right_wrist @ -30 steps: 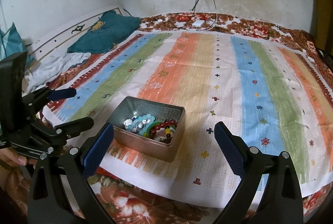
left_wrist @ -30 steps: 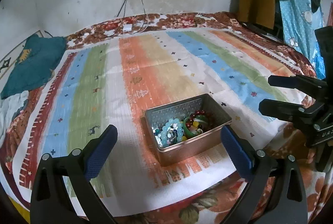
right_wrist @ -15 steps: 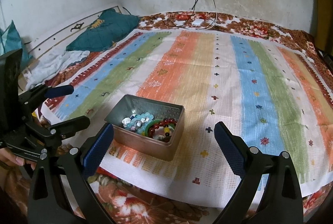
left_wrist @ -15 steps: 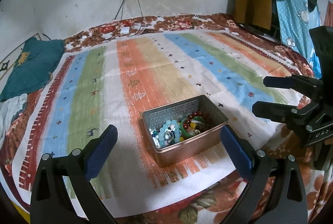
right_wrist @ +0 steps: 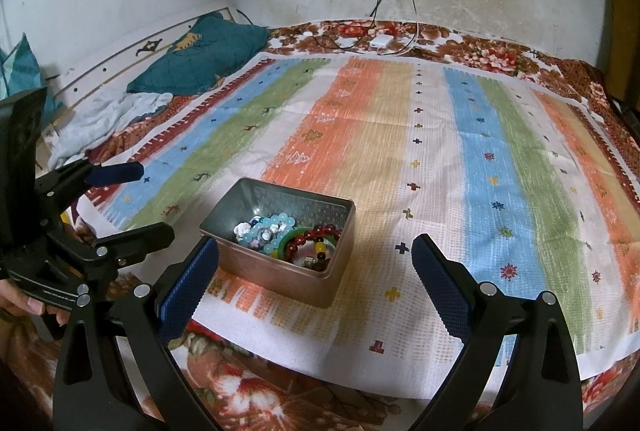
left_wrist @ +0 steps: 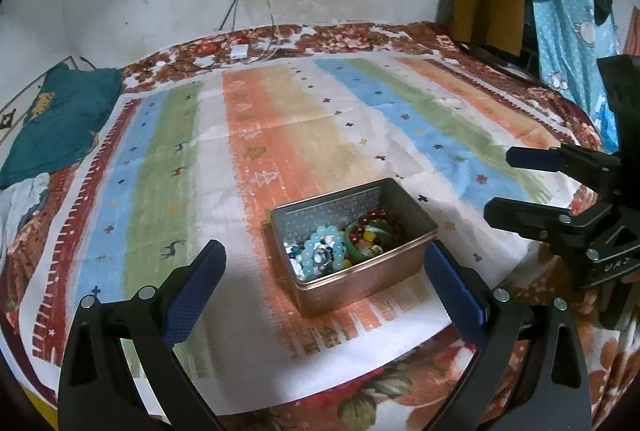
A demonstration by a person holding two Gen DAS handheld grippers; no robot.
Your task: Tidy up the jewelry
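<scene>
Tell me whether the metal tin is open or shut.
Open: the metal tin has no lid on, and its beaded bracelets show inside from both wrist views.

A: How's the left claw?
B: Fingers spread wide, gripping nothing, held level.
A: And the right claw?
B: The same: wide apart and holding nothing, just beside the left one, fingers pointing forward.

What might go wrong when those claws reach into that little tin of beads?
The bracelets lie heaped together in the metal tin: pulling the light blue bracelet may drag the red bead bracelet along. The tin sits near the striped cloth's front edge, so a nudge from the open left gripper or right gripper could push it off.
</scene>
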